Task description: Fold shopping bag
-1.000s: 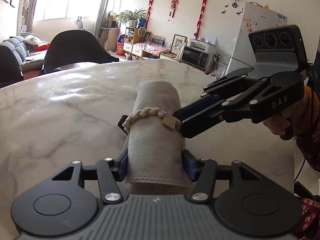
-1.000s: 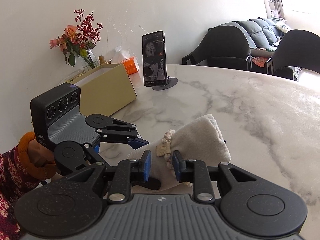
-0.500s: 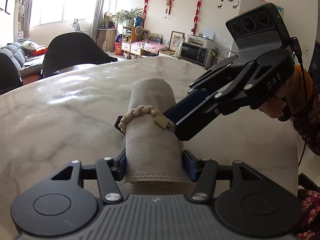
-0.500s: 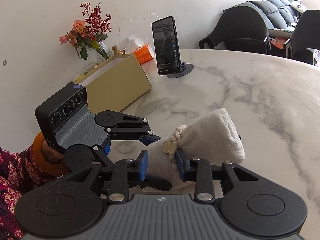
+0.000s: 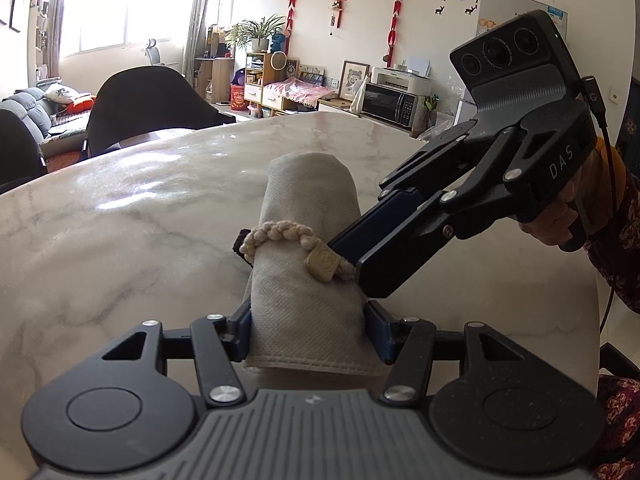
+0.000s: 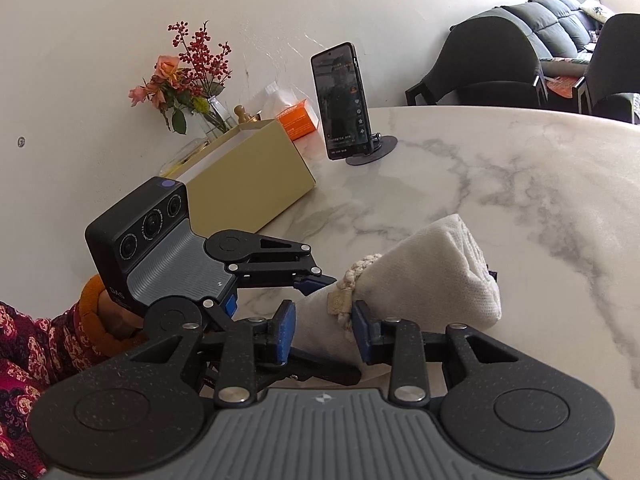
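Observation:
The beige shopping bag is rolled into a tight bundle on the marble table. A braided cord with a small tag circles its middle. My left gripper is shut on the near end of the roll. My right gripper comes in from the right, its blue pads at the cord beside the tag. In the right wrist view the roll lies ahead, and my right gripper stands with its jaws either side of the cord, a gap showing.
A phone on a stand, a tan box, an orange pack and a flower vase stand at the table's wall side. Black chairs ring the far edge.
My right gripper has tilted up and shifted slightly along the roll, its jaws opening a little around the cord. The left gripper keeps its hold on the roll.

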`<state>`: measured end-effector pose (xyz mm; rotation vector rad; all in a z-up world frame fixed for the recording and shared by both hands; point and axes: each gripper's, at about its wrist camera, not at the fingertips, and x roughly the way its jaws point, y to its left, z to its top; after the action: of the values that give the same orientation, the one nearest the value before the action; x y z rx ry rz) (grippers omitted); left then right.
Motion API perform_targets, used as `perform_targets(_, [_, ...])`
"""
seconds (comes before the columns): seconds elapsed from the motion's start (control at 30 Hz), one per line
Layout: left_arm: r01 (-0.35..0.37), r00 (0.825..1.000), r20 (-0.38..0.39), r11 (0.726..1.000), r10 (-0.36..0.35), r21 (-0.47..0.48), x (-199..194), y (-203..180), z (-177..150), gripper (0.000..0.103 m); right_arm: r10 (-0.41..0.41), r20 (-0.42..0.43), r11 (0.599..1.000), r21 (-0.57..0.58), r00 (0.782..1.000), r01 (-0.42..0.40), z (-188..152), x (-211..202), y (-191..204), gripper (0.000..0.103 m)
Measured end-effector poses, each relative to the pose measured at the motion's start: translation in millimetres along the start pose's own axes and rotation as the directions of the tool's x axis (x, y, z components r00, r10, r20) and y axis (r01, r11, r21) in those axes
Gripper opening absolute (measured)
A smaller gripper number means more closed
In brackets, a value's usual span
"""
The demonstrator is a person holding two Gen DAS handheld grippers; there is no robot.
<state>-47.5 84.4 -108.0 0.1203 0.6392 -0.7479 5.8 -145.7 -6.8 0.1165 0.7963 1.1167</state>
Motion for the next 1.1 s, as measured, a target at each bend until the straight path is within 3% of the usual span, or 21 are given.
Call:
perform_targets(0.23, [0.003,1.0,-0.001,1.0,-0.003,-0.001,6.6,18.7,8.4,0.057,-0.019,0.01,0.998,-0.056,1.0,0.019,20.2,8.0,6.8,0.035])
perform_targets(0.47, [-0.019,1.0,-0.006,0.999,0.019,0.031,10.5,20.6,9.2,0.057,-0.156,-0.073,0.979,-0.144,0.985,0.144,36.9,42.9,16.7,0.03])
perform_targets(0.7, [0.003,1.0,-0.001,1.0,-0.003,0.004,12.2,37.1,9.7,0.057,-0.192,-0.124,0.963,-0.214,0.973,0.163,34.0,59.3,25.5,0.033])
perform_targets(0.8, [0.008,1.0,0.0,1.0,-0.008,-0.003,10.5,41.6,8.8,0.057,-0.189,-0.124,0.962,-0.222,0.974,0.158,32.2,61.4,28.0,0.039])
perform_targets(1.1, [0.022,1.0,0.004,1.0,-0.022,-0.019,8.3,49.6,5.1,0.057,-0.127,-0.013,0.988,-0.092,0.992,0.125,23.4,1.9,15.8,0.038])
